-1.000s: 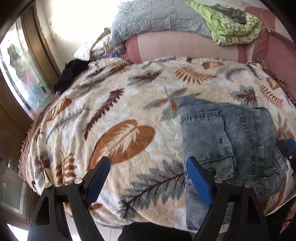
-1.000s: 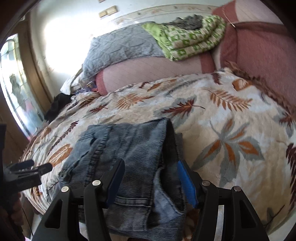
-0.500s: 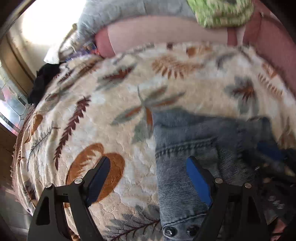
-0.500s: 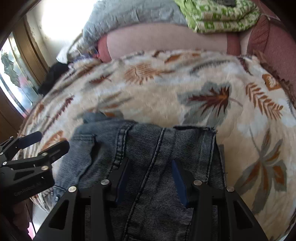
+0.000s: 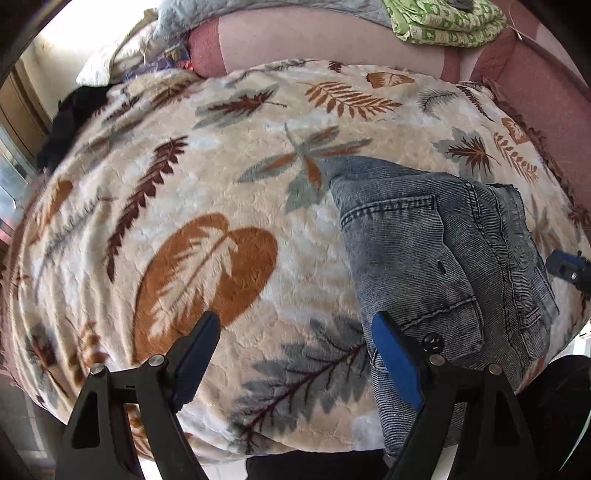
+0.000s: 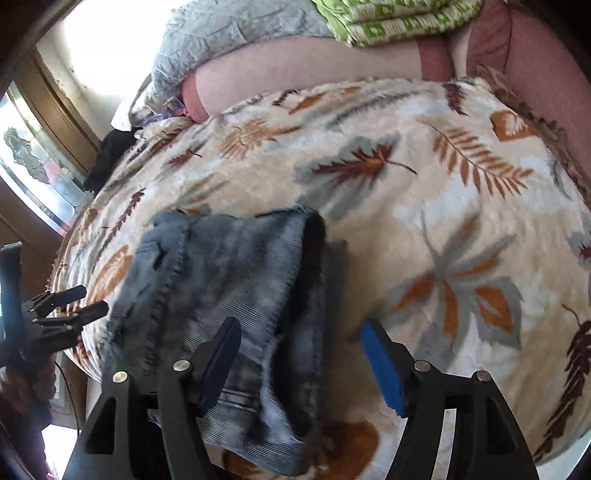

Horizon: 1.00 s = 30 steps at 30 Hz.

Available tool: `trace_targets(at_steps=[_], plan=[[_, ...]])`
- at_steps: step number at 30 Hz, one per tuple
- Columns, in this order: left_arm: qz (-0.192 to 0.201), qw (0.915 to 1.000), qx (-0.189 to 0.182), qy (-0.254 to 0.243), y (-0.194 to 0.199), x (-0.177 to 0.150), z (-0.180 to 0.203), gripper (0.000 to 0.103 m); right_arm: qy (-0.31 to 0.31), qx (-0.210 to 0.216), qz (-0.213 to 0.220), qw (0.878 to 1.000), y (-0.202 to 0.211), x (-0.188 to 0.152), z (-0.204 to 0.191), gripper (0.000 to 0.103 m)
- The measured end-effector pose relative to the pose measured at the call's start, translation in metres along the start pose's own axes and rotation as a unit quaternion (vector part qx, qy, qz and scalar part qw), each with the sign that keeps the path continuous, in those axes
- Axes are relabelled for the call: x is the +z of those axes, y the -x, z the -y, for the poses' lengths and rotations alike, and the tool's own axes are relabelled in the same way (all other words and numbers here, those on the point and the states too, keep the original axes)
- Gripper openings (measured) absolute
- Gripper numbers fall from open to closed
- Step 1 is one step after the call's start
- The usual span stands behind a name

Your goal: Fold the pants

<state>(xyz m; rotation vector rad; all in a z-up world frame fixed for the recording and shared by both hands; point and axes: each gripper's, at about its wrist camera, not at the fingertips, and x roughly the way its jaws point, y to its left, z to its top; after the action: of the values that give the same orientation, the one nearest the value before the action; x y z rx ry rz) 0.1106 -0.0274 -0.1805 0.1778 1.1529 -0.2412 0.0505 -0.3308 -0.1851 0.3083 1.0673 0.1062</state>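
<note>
Folded blue-grey jeans (image 5: 443,251) lie on the leaf-patterned blanket (image 5: 184,184) near the bed's front edge. My left gripper (image 5: 293,332) hovers open over bare blanket, its right finger (image 5: 395,365) at the jeans' left edge. In the right wrist view the jeans (image 6: 229,273) look bunched, with a dark fold along their right side. My right gripper (image 6: 300,332) straddles that right edge with its jaws opening, and the pads do not press the cloth. The left gripper (image 6: 90,300) shows at that view's left edge. A tip of the right gripper (image 5: 569,266) shows at the left wrist view's right edge.
At the head of the bed lie a pink bolster (image 5: 314,40), a grey quilt (image 6: 221,33) and a folded green blanket (image 5: 443,22). A black garment (image 5: 70,114) sits at the far left by a wood-framed window (image 6: 40,155). The blanket (image 6: 443,221) spreads right of the jeans.
The right gripper narrowed over the middle of the jeans, then widened and shifted to their right edge. The left gripper dipped close to the jeans and drew back to their left.
</note>
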Motion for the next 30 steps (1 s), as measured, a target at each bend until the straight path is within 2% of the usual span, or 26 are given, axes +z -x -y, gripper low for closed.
trace_targets(at_steps=[3,6,9,10,12,15,20,25,30], plan=[[0.003,1.0,-0.007,0.006,-0.002,-0.004,0.003,0.085,-0.021,0.024,-0.008,0.999,-0.007,-0.009,0.008,0.071],[0.005,0.9999,-0.011,0.009,0.001,-0.005,0.003,0.085,-0.019,0.027,-0.006,0.999,-0.015,-0.014,0.003,0.071],[0.005,0.9964,-0.078,0.032,0.009,-0.005,-0.003,0.085,-0.016,0.031,-0.026,0.999,-0.028,-0.017,-0.001,0.071],[0.01,0.9953,-0.09,0.035,0.012,-0.006,-0.004,0.085,-0.015,0.03,-0.029,0.999,-0.03,-0.017,-0.002,0.071],[0.012,0.9947,-0.096,0.034,0.011,-0.004,-0.003,0.085,-0.014,0.035,-0.026,0.999,-0.031,-0.018,-0.002,0.071],[-0.01,0.9939,-0.106,0.03,-0.001,-0.002,0.001,0.085,-0.027,0.056,-0.022,0.998,-0.037,-0.019,0.003,0.071],[-0.031,0.9862,-0.162,0.017,-0.015,0.002,0.016,0.085,-0.044,0.091,-0.015,0.995,-0.042,-0.016,0.004,0.071],[-0.043,0.9796,-0.195,0.019,-0.024,0.008,0.018,0.085,-0.038,0.127,0.001,0.991,-0.038,-0.013,-0.002,0.067],[-0.054,0.9721,-0.228,0.015,-0.033,0.016,0.023,0.084,-0.054,0.12,0.0,0.991,-0.044,-0.01,0.003,0.067]])
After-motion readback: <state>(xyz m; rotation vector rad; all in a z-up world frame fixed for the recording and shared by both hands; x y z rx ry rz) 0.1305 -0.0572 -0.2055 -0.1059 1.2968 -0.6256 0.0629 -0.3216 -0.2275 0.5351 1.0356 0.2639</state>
